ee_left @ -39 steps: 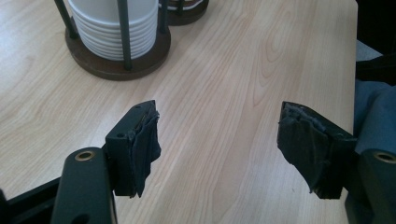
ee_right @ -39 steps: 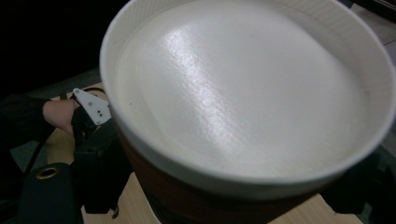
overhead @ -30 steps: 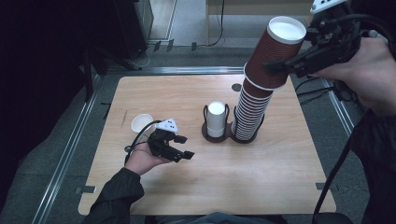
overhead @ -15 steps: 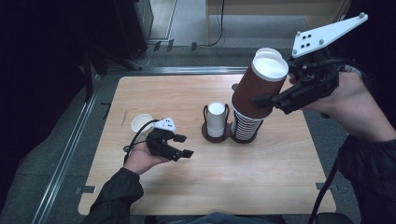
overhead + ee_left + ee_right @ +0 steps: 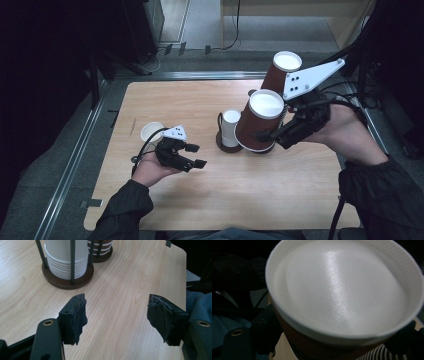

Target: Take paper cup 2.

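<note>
My right gripper (image 5: pixel 270 137) is shut on the ribbed wall of an upside-down brown paper cup (image 5: pixel 260 125), held tilted just above the table beside the holders. In the right gripper view its white base (image 5: pixel 342 290) is close up. Behind it a tall stack of brown cups (image 5: pixel 278 75) leans in its holder. White cups (image 5: pixel 231 125) are stacked in a dark wire holder (image 5: pixel 67 281). My left gripper (image 5: pixel 197 155) rests low at the table's left. Its jaws have just been closing, and nothing but bare wood lies between its pads (image 5: pixel 78 315).
A single white cup (image 5: pixel 150 132) stands upright on the table behind my left hand. The grey three-cornered plate (image 5: pixel 307 77) on the right gripper rises in front of the brown stack. The wooden table (image 5: pixel 280 195) has rounded corners; dark floor and cables surround it.
The right gripper has come down and to the left with the brown cup, from the top of the leaning stack to just above the table. The left hand has kept still.
</note>
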`<state>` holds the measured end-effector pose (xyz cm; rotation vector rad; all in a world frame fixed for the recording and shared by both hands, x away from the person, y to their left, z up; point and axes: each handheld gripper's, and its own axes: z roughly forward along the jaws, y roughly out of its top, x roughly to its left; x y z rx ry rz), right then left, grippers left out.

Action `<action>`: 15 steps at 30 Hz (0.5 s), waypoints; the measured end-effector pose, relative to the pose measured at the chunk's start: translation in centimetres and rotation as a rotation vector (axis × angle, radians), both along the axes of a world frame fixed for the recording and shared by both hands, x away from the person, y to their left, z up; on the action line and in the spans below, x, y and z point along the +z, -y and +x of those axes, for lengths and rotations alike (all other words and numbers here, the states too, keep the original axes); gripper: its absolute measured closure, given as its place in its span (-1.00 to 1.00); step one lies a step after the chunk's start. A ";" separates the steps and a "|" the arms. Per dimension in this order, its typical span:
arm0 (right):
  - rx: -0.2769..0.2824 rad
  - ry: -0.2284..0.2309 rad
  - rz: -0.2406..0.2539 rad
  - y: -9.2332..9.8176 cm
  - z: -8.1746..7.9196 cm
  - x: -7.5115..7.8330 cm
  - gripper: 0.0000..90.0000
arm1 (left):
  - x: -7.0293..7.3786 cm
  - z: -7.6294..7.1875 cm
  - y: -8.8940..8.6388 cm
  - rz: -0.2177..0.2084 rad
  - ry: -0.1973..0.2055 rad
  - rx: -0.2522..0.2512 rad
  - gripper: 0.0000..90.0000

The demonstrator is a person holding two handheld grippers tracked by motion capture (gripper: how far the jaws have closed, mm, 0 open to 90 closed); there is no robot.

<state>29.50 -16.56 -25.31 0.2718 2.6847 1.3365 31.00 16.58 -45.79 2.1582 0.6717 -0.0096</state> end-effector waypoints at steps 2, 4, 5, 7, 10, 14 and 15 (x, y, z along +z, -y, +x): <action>0.009 0.013 0.009 0.0 -0.1 -0.7 -0.62 | 0.0 0.0 0.1 -0.003 0.001 0.004 -0.37; 0.008 0.012 0.011 -0.1 0.0 -1.5 -0.62 | 0.0 0.0 0.1 -0.010 0.009 0.005 -0.45; 0.006 0.002 0.011 -0.1 0.0 -1.9 -0.62 | 0.0 -0.1 0.2 -0.007 0.021 0.009 -0.46; 0.009 -0.005 -0.001 -0.3 0.0 -3.0 -0.62 | 0.0 -0.1 0.2 -0.002 0.028 0.013 -0.45; 0.016 -0.029 -0.002 -0.6 0.3 -4.6 -0.62 | -0.1 0.0 0.2 0.001 0.021 0.004 -0.39; 0.024 -0.042 0.003 -0.7 0.5 -6.4 -0.62 | -0.2 -0.1 0.4 0.008 0.024 -0.008 -0.33; 0.024 -0.050 0.002 -0.7 0.5 -6.8 -0.62 | -0.2 -0.1 0.4 0.006 0.022 -0.008 -0.30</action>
